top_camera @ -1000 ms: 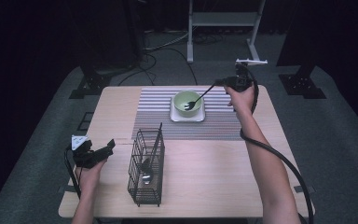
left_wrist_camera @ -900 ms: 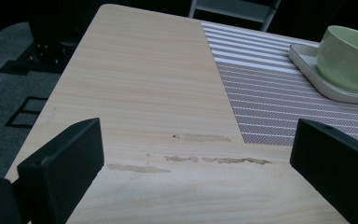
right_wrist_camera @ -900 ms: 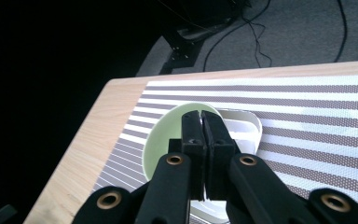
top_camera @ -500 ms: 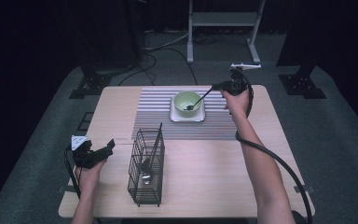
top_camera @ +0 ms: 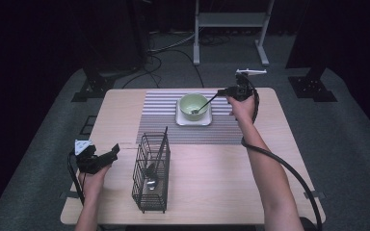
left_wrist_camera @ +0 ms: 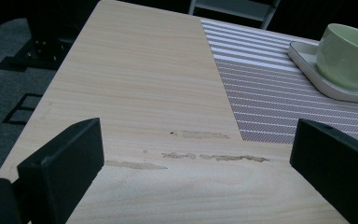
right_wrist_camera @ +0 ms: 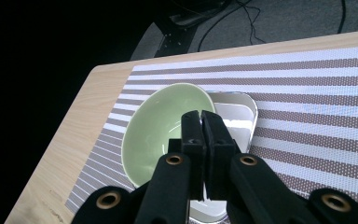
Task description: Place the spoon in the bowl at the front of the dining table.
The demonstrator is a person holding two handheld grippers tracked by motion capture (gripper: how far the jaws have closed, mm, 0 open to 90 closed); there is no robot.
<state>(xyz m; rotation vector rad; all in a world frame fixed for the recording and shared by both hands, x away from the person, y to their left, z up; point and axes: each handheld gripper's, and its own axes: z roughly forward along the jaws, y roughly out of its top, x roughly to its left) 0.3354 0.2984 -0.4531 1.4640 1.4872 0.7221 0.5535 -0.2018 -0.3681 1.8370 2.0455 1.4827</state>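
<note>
Overhead, we see right gripper (top_camera: 223,91) clamped on a spoon (top_camera: 203,105) in the green bowl (top_camera: 193,104); left gripper (left_wrist_camera: 196,163) jaws apart. Rack (top_camera: 151,172) contents unclear.

A: What do the rigs look like?
B: Each hand-held gripper is black; the right hand-held gripper (right_wrist_camera: 201,126) has brass-ringed screw holes.
A: And cables?
B: Black, trailing. Forearms bare, no sleeves.

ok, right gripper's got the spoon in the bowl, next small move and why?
Probably lift the right gripper straight up. Its jaws are shut on the spoon, whose tip sits in the green bowl on the white plate. Raising first should clear the rim before heading to the wire caddy.
</note>
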